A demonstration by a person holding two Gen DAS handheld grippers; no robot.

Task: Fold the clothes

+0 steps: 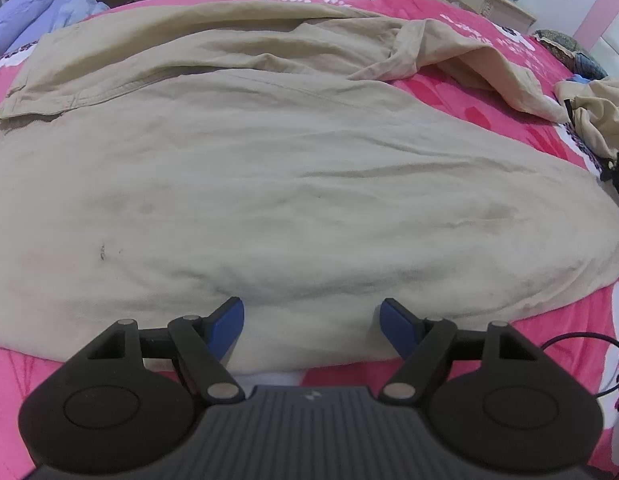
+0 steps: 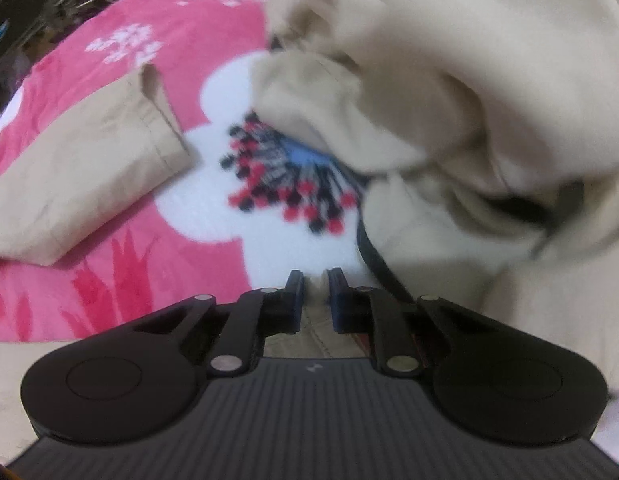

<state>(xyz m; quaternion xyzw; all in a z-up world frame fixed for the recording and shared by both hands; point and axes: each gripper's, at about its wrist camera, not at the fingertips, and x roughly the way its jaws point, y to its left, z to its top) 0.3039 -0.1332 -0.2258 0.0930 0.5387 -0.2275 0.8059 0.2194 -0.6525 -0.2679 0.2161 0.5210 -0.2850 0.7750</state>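
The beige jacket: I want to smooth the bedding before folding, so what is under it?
Under the beige jacket lies the pink floral bedspread, visible all around its edges. A white flower print shows beside the raised part. What is beneath the jacket's middle is covered.

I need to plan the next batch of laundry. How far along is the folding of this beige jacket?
Early. Done: the beige jacket lies spread on the pink bedspread. In hand: the right gripper is pinched on beige fabric near the bunched hood; the left gripper is open at the hem. Left: the sleeve and body show no finished fold.
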